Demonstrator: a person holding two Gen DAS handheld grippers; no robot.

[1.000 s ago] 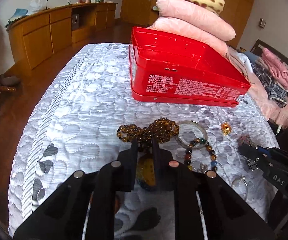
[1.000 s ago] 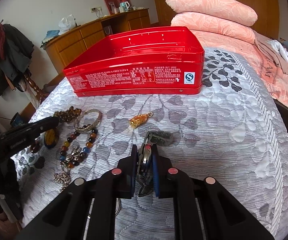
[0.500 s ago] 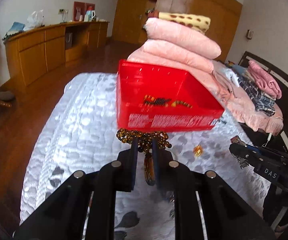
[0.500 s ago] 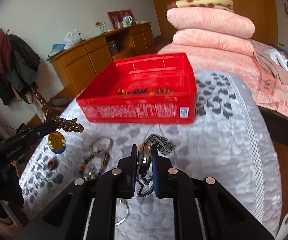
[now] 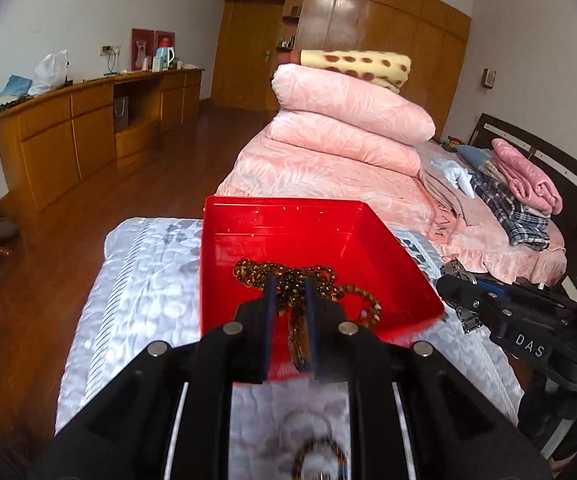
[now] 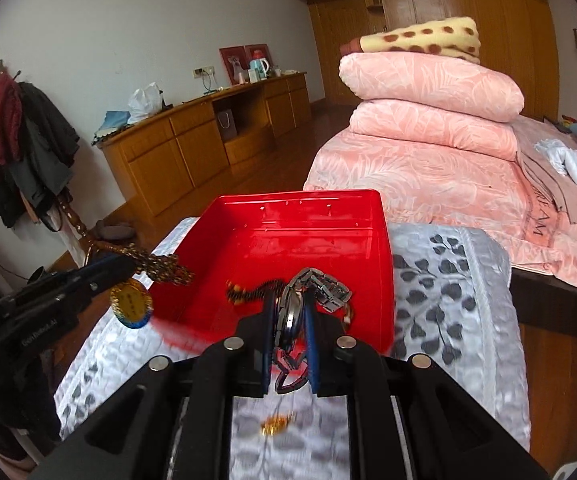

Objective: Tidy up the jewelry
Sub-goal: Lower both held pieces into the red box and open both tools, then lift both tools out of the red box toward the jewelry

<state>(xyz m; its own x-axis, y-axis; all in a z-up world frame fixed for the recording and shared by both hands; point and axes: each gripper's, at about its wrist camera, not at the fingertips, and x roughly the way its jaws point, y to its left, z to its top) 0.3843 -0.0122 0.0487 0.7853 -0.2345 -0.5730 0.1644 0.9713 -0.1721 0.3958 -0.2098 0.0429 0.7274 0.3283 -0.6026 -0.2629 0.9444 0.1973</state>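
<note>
My left gripper (image 5: 289, 285) is shut on a brown bead necklace (image 5: 248, 271), held in the air at the near edge of the red box (image 5: 288, 220). In the right wrist view this left gripper (image 6: 124, 265) comes in from the left, and the necklace's round yellow-and-blue pendant (image 6: 130, 304) hangs below it. My right gripper (image 6: 288, 300) is shut on a silver metal watch (image 6: 324, 285) and hovers over the near side of the red box (image 6: 308, 216). A dark beaded strand (image 6: 248, 292) lies inside the box.
A small gold pendant (image 6: 274, 424) and a blurred bead bracelet (image 5: 320, 456) lie on the grey quilt (image 5: 148, 280) below the grippers. Folded pink quilts (image 5: 348, 128) are stacked behind the box. A wooden cabinet (image 5: 68, 136) lines the left wall.
Both grippers lifted their pieces off the quilt and moved up and forward toward the red box. The box's inside has come into view.
</note>
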